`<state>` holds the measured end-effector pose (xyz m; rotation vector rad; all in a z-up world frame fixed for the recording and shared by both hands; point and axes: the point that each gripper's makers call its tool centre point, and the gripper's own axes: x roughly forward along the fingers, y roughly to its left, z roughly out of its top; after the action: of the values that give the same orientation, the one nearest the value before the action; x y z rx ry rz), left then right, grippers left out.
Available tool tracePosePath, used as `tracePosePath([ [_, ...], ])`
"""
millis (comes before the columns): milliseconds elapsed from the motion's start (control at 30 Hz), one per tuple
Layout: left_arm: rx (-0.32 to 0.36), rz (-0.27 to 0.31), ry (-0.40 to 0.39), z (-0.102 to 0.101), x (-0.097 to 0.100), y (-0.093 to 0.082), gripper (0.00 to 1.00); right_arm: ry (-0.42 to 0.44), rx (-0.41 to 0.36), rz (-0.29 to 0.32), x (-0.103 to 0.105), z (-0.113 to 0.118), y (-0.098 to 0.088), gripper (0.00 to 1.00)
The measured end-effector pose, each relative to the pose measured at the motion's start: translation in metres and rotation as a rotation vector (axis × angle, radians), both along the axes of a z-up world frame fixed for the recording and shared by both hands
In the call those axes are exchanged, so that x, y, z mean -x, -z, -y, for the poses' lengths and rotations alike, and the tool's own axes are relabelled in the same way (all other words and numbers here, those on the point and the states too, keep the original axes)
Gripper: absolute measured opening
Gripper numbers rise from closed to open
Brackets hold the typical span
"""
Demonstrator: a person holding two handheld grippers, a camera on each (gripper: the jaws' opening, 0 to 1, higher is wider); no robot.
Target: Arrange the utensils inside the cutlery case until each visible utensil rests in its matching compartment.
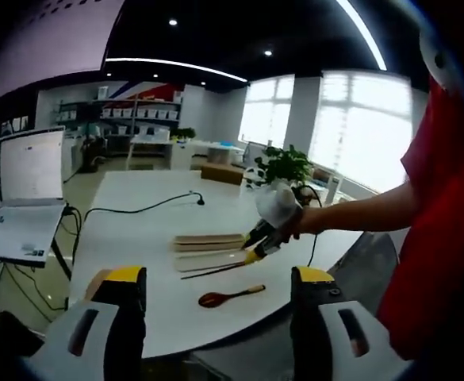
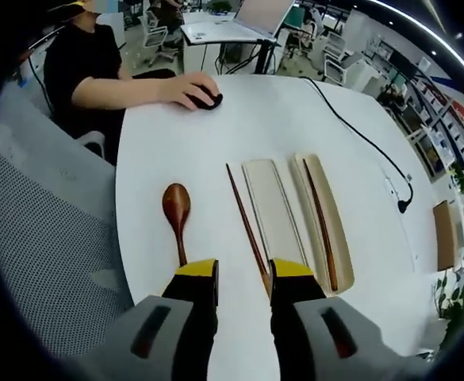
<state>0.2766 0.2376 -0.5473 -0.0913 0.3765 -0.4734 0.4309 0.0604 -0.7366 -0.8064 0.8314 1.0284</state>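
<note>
On the white table (image 2: 184, 143) lies the cutlery case in two long halves. The pale half (image 2: 273, 208) is empty; the tan half (image 2: 331, 226) holds one dark chopstick (image 2: 319, 218). A second chopstick (image 2: 246, 222) lies loose on the table left of the pale half, its near end by my right gripper's (image 2: 243, 274) right finger. A brown wooden spoon (image 2: 176, 213) lies further left. The right gripper is open, low over the table. My left gripper (image 1: 218, 278) is open and empty, back from the table edge, facing the case (image 1: 208, 240), spoon (image 1: 230, 296) and right gripper (image 1: 257, 242).
A seated person rests a hand on a mouse (image 2: 205, 98) at the table's far end. A black cable (image 2: 366, 139) runs across the table. A laptop (image 1: 29, 198) stands on a side desk, and a potted plant (image 1: 283, 167) beyond the table. A grey mesh chair (image 2: 49, 238) is beside the table.
</note>
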Motion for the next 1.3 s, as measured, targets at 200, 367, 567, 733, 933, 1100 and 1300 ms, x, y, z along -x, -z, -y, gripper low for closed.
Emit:
tracePosePath([
  [200,-0.001,-0.011,-0.003,-0.001,0.002,0.003,0.77,0.025,-0.027,-0.014,0.002,-0.003,0.008,0.22],
  [367,-0.013,-0.016,0.004,-0.001,0.004,0.005,0.76,0.043,-0.046,-0.035,0.005,-0.007,0.016,0.21],
  [567,-0.014,-0.014,0.0,-0.002,0.005,0.005,0.76,0.069,-0.054,-0.053,0.005,-0.007,0.016,0.17],
  [733,0.002,-0.012,-0.013,-0.005,0.005,0.004,0.76,-0.001,0.001,-0.034,-0.01,-0.001,0.023,0.18],
  [933,-0.017,-0.012,-0.005,-0.007,0.006,0.004,0.76,0.022,-0.004,-0.144,-0.029,0.005,0.027,0.1],
  [1100,-0.013,-0.007,-0.019,-0.01,0.006,0.004,0.76,-0.016,0.031,-0.143,-0.034,0.006,0.039,0.1],
  [1300,-0.019,-0.012,-0.035,-0.015,0.008,0.005,0.75,-0.059,0.077,-0.152,-0.031,0.003,0.046,0.12],
])
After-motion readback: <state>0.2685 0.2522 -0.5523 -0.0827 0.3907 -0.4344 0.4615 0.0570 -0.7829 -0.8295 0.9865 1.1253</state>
